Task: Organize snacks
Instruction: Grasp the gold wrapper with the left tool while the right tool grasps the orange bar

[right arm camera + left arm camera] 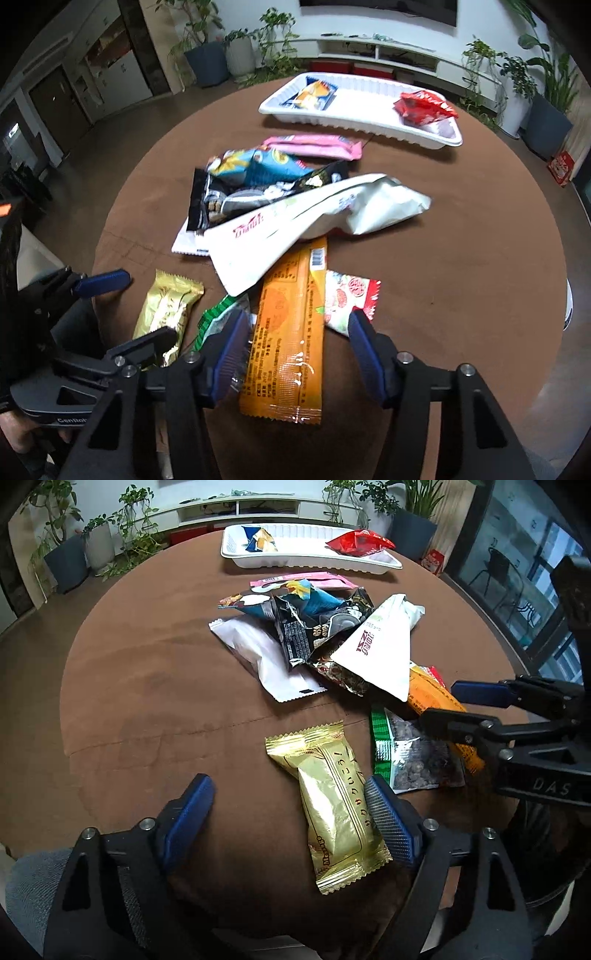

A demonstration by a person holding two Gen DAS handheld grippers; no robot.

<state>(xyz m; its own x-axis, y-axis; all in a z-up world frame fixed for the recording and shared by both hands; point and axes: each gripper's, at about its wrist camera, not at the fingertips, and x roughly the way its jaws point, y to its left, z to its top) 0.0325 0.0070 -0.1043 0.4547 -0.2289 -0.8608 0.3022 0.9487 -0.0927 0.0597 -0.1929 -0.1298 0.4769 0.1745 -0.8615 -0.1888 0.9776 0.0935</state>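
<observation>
A pile of snack packets lies mid-table, topped by a large white bag (380, 646) (314, 218). A gold packet (332, 805) (166, 310) lies near the front; my left gripper (291, 805) is open, its right finger beside the packet's edge. A long orange packet (288, 332) (436, 698) lies between the open fingers of my right gripper (299, 336), which also shows in the left wrist view (443, 705). A green-edged packet (406, 753) (214, 317) lies beside it. A white tray (295, 559) (351, 118) at the back holds a blue-yellow packet (260, 539) (312, 94) and a red packet (358, 542) (424, 107).
The round table has a brown cloth (147, 683) (461, 258). A red-and-white packet (351, 299) lies right of the orange one. A pink packet (314, 146) lies in front of the tray. Potted plants (62, 550) and a low white cabinet (388, 55) stand beyond the table.
</observation>
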